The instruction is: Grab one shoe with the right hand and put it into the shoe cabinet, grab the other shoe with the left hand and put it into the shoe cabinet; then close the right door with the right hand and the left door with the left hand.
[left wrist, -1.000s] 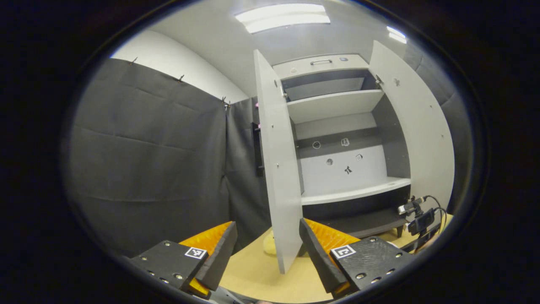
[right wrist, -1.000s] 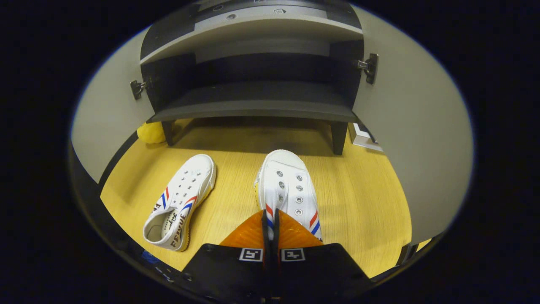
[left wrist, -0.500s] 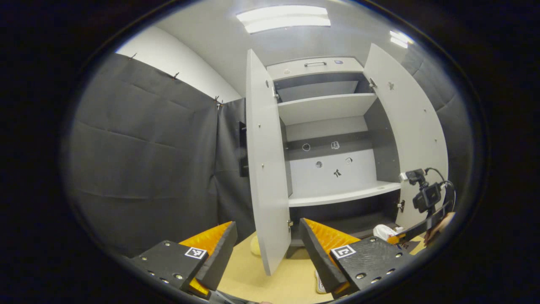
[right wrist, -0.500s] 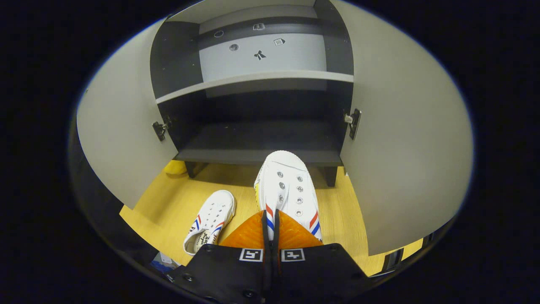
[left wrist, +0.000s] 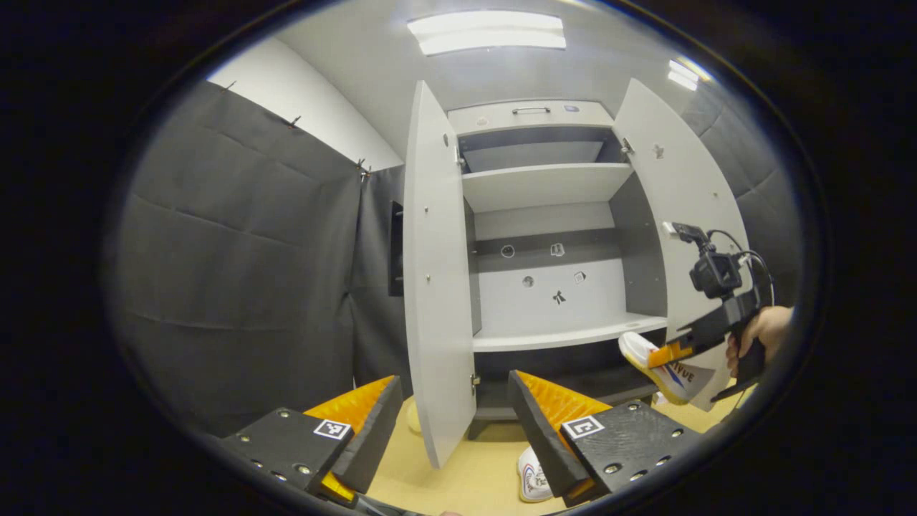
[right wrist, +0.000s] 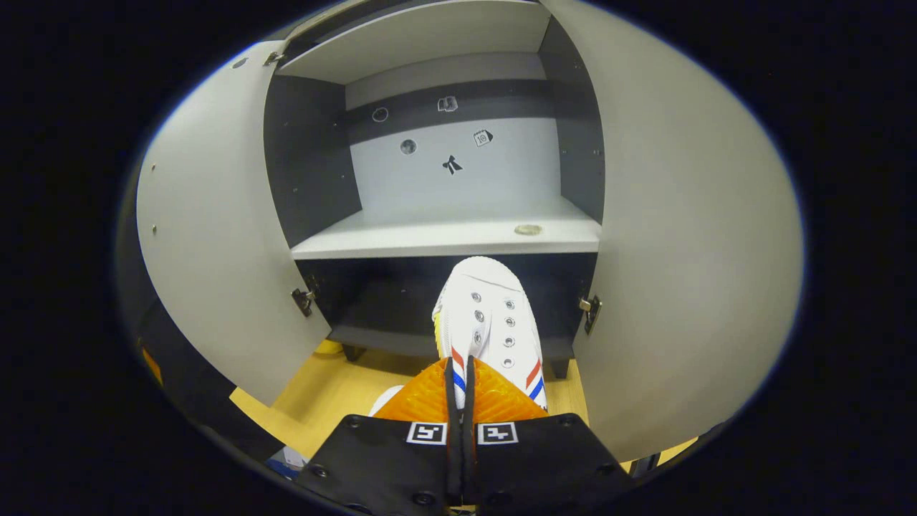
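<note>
Shoe (right wrist: 487,322) pinched at its heel in the closed right claw (right wrist: 458,387) points toe-first at the shelf's (right wrist: 444,240) front edge, just below it; the left claw (left wrist: 451,423) hangs open, empty.

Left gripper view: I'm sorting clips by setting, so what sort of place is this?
Likely a staged recording booth, not a home: black cloth walls, a grey shoe cabinet with both doors open on a wooden floor, and ceiling light panels.

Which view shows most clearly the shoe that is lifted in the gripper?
The right gripper view: the lifted shoe sits centred, seen from above, toe toward the cabinet, pinched by the right gripper. The left gripper view shows the lifted shoe small, from the side, near its right edge.
</note>
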The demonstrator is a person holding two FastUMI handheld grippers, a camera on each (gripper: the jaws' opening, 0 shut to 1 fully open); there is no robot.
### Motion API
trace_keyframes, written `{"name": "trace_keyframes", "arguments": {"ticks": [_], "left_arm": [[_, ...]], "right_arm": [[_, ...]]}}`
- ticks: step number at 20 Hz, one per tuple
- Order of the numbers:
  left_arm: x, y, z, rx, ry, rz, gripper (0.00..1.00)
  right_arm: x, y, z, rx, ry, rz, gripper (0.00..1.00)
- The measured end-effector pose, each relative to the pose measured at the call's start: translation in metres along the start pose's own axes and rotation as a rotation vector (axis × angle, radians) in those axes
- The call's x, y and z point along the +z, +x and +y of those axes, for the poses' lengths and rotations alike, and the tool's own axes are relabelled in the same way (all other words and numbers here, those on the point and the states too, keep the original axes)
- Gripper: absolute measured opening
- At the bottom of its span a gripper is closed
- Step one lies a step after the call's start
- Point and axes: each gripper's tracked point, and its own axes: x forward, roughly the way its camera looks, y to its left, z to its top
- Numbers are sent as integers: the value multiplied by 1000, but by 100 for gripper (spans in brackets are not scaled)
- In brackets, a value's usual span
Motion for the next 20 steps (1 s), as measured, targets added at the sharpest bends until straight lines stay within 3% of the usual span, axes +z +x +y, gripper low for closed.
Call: {"name": "trace_keyframes", "arguments": {"ticks": [10, 20], "left_arm": [[0, 1, 1, 13, -8, 4, 89], [-1, 1, 3, 36, -1, 13, 89]], "right_arm": [[119, 24, 7, 16, 39, -156, 1], [205, 84, 16, 11, 87, -207, 1]]}}
